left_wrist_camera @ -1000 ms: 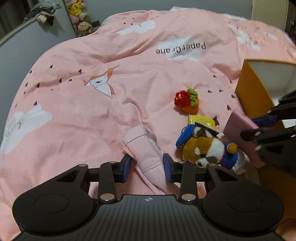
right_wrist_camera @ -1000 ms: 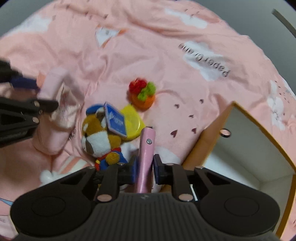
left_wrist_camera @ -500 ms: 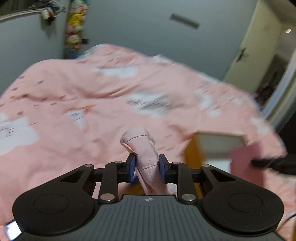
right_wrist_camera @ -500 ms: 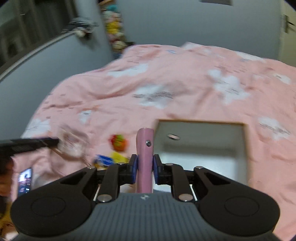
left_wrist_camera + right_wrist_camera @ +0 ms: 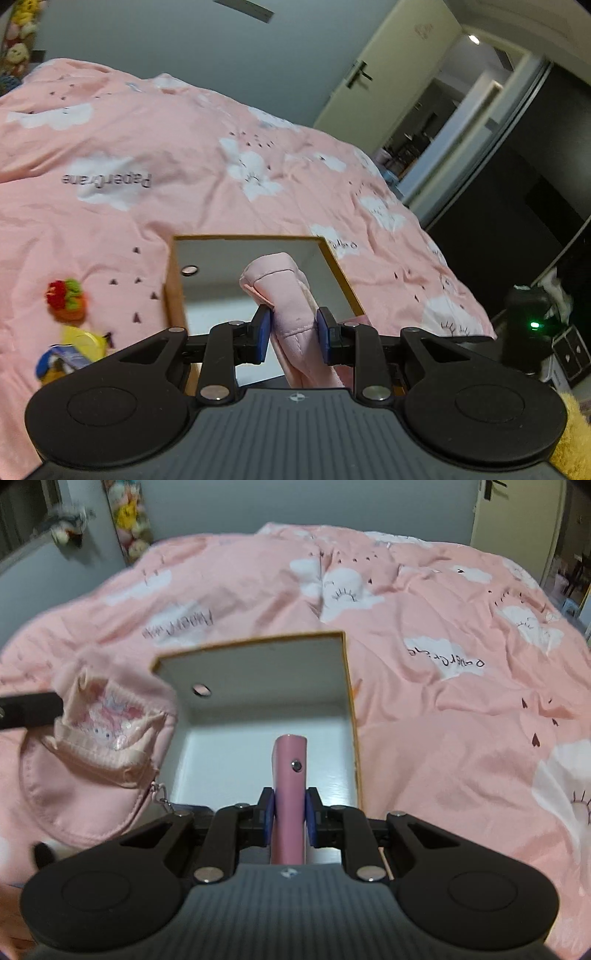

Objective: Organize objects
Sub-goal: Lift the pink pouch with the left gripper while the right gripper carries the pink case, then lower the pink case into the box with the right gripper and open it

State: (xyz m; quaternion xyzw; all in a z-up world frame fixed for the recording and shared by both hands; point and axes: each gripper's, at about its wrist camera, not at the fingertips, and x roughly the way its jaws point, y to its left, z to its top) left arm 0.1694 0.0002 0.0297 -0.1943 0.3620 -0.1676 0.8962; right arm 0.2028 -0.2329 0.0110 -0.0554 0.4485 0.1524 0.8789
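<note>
My left gripper (image 5: 293, 338) is shut on a soft pink fabric pouch (image 5: 284, 295), which hangs in front of an open box (image 5: 177, 291) with orange outer walls and a white inside. From the right wrist view the same pouch (image 5: 107, 738) dangles at the left over the box's near-left corner, zipper open. My right gripper (image 5: 289, 821) is shut on a slim pink case with a snap (image 5: 290, 775), held above the white floor of the box (image 5: 255, 679). A red-green-orange crochet toy (image 5: 66, 301) and a plush dog with a blue cap (image 5: 59, 363) lie on the bed left of the box.
The box sits on a pink duvet (image 5: 184, 147) printed with white clouds. A yellow disc (image 5: 81, 339) lies by the plush dog. An open door (image 5: 369, 81) and dark furniture (image 5: 517, 221) stand at the right. Stuffed toys (image 5: 129, 513) hang on the far wall.
Both grippers lifted off the bed and swung over to the box. The left closed on the pouch and carried it up; the right brought the pink case over the box's inside.
</note>
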